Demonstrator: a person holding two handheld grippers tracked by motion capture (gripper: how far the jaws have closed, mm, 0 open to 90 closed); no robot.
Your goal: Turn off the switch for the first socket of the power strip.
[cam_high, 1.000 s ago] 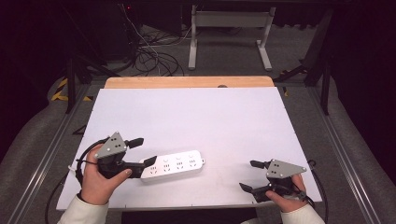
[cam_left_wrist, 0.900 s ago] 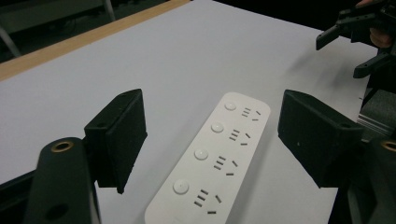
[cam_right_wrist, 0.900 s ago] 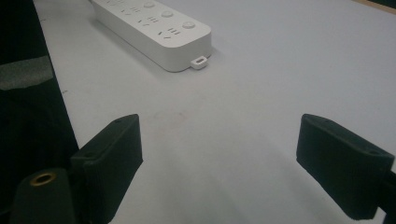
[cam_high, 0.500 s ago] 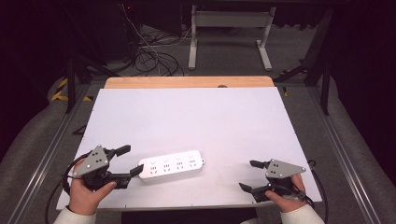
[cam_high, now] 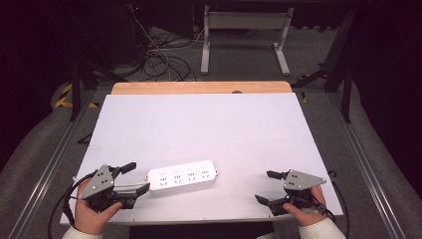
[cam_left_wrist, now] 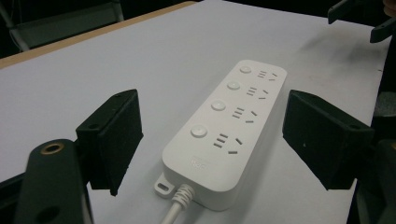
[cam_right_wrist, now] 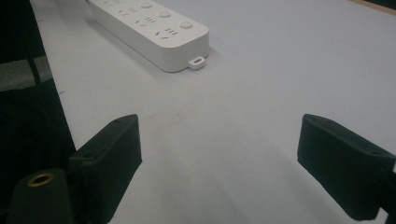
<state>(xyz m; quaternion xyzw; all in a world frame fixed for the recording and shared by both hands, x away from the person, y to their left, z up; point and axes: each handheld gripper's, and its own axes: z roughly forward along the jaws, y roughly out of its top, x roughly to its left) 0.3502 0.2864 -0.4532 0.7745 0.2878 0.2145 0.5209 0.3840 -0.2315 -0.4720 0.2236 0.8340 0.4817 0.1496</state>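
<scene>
A white power strip [cam_high: 183,176] with several sockets and round buttons lies flat on the white tabletop [cam_high: 209,124], near the front edge and left of centre. My left gripper [cam_high: 138,177] stands open just off its left end, jaws to either side of that end and apart from it. In the left gripper view the power strip [cam_left_wrist: 224,135] runs away between the open left gripper [cam_left_wrist: 219,140], its cord [cam_left_wrist: 175,207] leaving the near end. My right gripper [cam_high: 263,186] rests open at the front right with nothing in it. The right gripper view shows the power strip [cam_right_wrist: 149,28] beyond the open right gripper [cam_right_wrist: 224,163].
A strip of wooden table edge [cam_high: 199,87] shows at the far side of the white top. Behind the table a white metal frame [cam_high: 244,30] and loose cables [cam_high: 159,59] sit on the floor. Metal rails [cam_high: 50,164] run along both sides.
My left gripper has drawn back toward the front-left corner, off the power strip's end, and now sits lower. The strip and the right gripper have stayed put.
</scene>
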